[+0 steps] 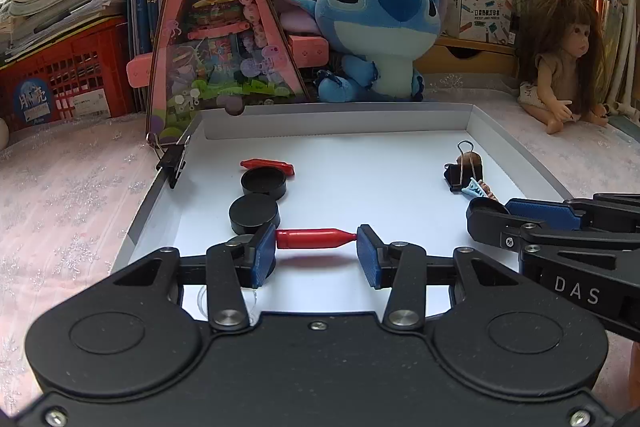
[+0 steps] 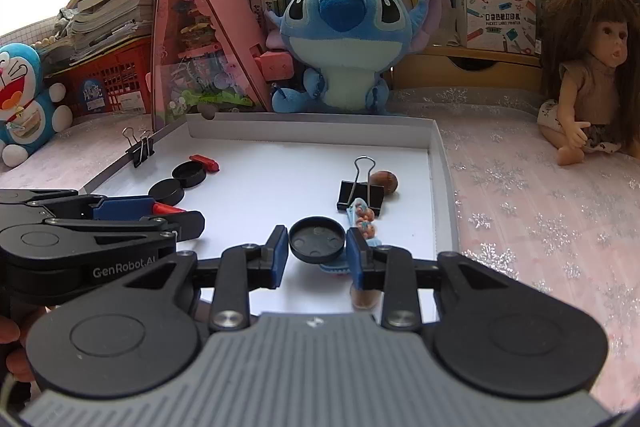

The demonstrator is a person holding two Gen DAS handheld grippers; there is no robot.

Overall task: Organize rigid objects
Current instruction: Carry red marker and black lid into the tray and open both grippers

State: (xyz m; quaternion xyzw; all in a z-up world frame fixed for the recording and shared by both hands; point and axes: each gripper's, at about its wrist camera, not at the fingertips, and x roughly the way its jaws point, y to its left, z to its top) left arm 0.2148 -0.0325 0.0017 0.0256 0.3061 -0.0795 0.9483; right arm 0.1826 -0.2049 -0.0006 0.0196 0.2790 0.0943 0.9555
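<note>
Glossy red bullet-shaped piece (image 1: 316, 238) clamped lengthwise in left tongs (image 1: 316, 251) above white tray (image 1: 336, 121); round black cap (image 2: 317, 240) gripped in right tongs (image 2: 317, 255), both level.

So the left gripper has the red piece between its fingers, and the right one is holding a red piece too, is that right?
Not quite. The left gripper does hold the red piece, but the right gripper holds a black round cap, not a red piece. The right wrist view shows it between the blue pads.
</note>
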